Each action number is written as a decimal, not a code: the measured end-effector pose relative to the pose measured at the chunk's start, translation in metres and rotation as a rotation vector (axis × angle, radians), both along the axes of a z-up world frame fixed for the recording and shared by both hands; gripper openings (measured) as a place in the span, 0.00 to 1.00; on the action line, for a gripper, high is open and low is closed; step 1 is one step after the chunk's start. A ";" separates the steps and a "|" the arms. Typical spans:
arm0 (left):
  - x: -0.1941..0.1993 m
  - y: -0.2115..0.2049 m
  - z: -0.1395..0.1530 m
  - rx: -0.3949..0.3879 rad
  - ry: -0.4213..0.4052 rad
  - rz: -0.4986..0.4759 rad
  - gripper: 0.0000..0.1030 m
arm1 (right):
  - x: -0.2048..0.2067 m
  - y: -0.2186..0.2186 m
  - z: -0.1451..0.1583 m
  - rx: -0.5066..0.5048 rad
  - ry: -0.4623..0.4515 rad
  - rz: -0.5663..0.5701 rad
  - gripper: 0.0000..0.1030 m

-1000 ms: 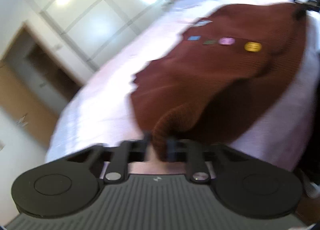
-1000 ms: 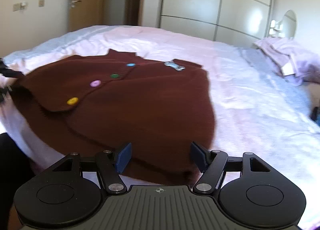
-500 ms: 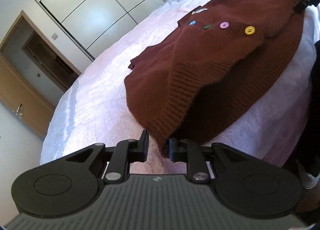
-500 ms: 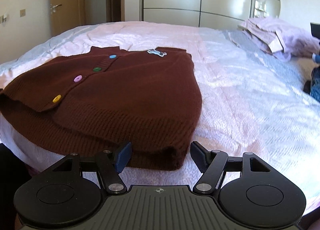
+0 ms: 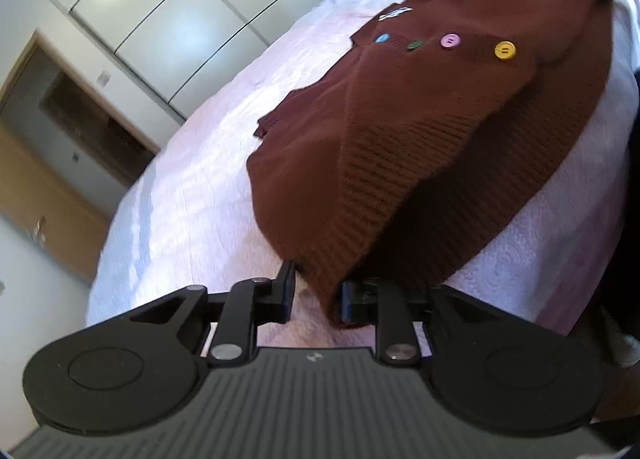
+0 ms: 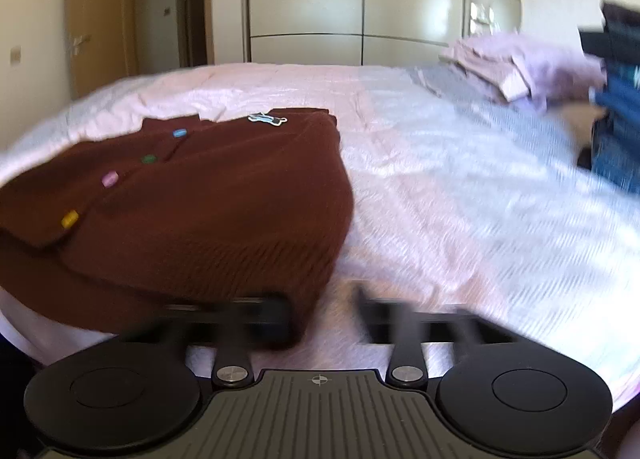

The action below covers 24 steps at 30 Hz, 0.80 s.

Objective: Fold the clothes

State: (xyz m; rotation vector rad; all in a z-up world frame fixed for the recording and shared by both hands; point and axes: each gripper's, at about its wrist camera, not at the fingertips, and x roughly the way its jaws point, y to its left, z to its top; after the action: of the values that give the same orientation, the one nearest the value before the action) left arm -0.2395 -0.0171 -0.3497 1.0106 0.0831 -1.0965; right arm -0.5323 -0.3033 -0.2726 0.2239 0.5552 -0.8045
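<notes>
Gripping soft, floppy maroon knit cardigan (image 5: 420, 131) hem: my left gripper (image 5: 316, 295) clamped on ribbing; right gripper (image 6: 324, 315) blurred, can't tell.

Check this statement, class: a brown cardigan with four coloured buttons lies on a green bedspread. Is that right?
Not quite. The bedspread is pale pink, not green, as the right wrist view shows. The rest stands: the brown cardigan with four coloured buttons lies on it.
</notes>
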 end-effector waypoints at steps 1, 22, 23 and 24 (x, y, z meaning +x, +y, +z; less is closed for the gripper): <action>0.001 0.001 0.004 -0.005 0.002 -0.002 0.06 | -0.001 0.000 0.002 -0.019 0.012 0.005 0.05; -0.050 0.032 -0.020 0.025 -0.153 -0.209 0.33 | 0.016 0.084 0.006 -0.295 0.168 0.279 0.60; -0.054 0.029 -0.022 0.021 -0.156 -0.227 0.33 | 0.022 0.092 0.005 -0.309 0.170 0.332 0.60; -0.058 0.026 -0.024 0.019 -0.165 -0.244 0.33 | 0.030 0.098 0.004 -0.328 0.183 0.377 0.60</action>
State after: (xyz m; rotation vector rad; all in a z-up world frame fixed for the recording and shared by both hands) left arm -0.2977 0.0092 -0.3733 1.1460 -0.1670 -1.2295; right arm -0.5020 -0.2050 -0.2690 -0.2532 0.6051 -0.5387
